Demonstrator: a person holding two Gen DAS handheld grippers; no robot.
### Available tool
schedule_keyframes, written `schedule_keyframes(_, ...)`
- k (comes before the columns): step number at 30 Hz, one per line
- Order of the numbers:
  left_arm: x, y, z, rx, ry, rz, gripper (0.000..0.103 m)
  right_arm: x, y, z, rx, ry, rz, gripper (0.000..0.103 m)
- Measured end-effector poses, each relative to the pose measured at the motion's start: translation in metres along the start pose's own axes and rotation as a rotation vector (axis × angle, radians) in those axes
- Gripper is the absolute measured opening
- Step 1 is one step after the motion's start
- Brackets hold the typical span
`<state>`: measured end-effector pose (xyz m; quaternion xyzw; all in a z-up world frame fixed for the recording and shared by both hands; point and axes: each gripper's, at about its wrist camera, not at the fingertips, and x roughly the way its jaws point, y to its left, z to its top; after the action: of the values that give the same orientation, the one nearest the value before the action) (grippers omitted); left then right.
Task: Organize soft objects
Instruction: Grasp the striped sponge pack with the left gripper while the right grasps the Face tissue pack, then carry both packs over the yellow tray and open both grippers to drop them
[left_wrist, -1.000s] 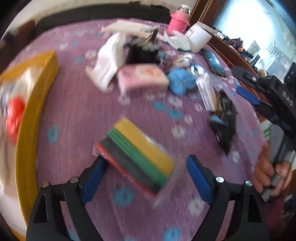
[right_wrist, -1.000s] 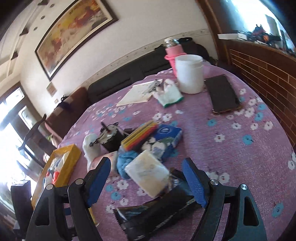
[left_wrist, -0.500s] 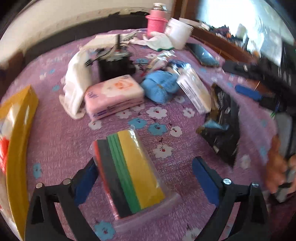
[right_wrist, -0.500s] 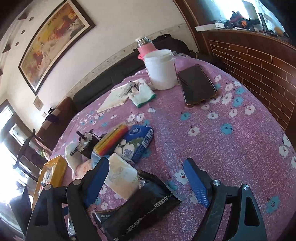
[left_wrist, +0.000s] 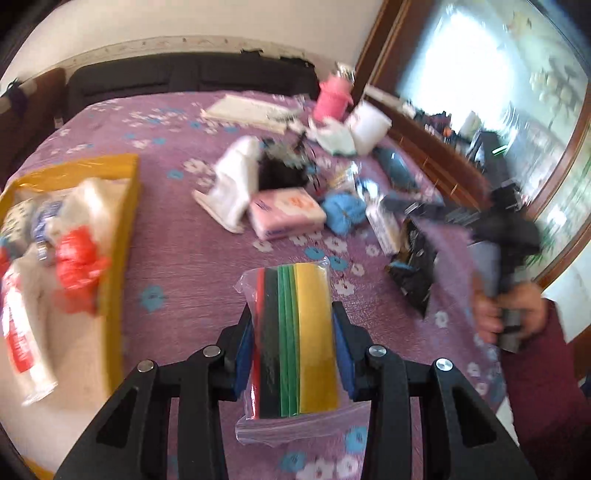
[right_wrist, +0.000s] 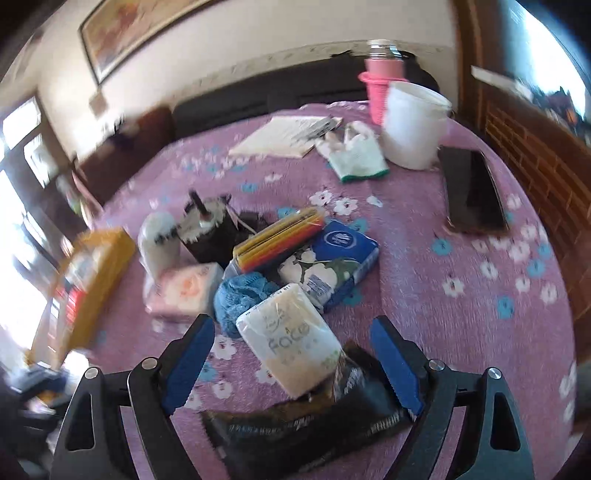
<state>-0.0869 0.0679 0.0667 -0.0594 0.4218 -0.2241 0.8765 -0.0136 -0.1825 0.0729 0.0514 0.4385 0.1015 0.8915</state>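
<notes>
A clear bag of coloured sponges (left_wrist: 310, 295) in red, black, green and yellow sits between the blue pads of my left gripper (left_wrist: 293, 325). The jaws are closing and the pads press on both sides of the bag, above the purple cloth. A yellow box (left_wrist: 118, 221) holding soft packs stands to the left. My right gripper (right_wrist: 291, 328) hangs with its jaws opening over a white tissue pack (right_wrist: 291, 343) and a black packet (right_wrist: 306, 424), its pads clear of both. Behind them lie a blue cloth (right_wrist: 240, 299), a pink tissue pack (right_wrist: 184, 288) and a blue tissue pack (right_wrist: 332, 266).
Further back stand a black pen cup (right_wrist: 214, 236), a pencil pack (right_wrist: 280, 236), a glove (right_wrist: 354, 155), a white bucket (right_wrist: 413, 125), a pink flask (right_wrist: 384, 85) and a phone (right_wrist: 472, 192). A hand (left_wrist: 509, 314) holds the right gripper at the table's right edge.
My left gripper has gone from wide open around the sponge bag to closed on it and has risen. The right gripper has swung so the tissue pack and black packet lie centred between its fingers.
</notes>
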Motion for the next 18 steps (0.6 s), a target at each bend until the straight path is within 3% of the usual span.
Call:
schedule_keyframes(3, -0.024, 0.02, -0.001, -0.036, -0.041, 0.021, 0.037, 0.026, 0.015, 0.001, -0.093, 0.074, -0.065, 0.087)
schedule_keyframes(6, -0.046, 0.049, -0.006, -0.078, -0.078, 0.088, 0.037, 0.037, 0.02, -0.005, -0.138, 0.101, -0.115, 0.053)
schedule_keyframes(7, -0.054, 0.063, -0.007, -0.105, -0.089, 0.115, 0.037, 0.036, 0.02, -0.008, -0.141, 0.103, -0.121, 0.048)
schedule_keyframes(13, -0.09, 0.14, -0.021, -0.268, -0.126, 0.222, 0.037, 0.004, 0.015, -0.009, -0.099, 0.021, -0.108, 0.046)
schedule_keyframes(18, -0.098, 0.196, -0.029, -0.383, -0.092, 0.302, 0.037, -0.033, 0.039, 0.004, -0.108, -0.072, -0.092, 0.046)
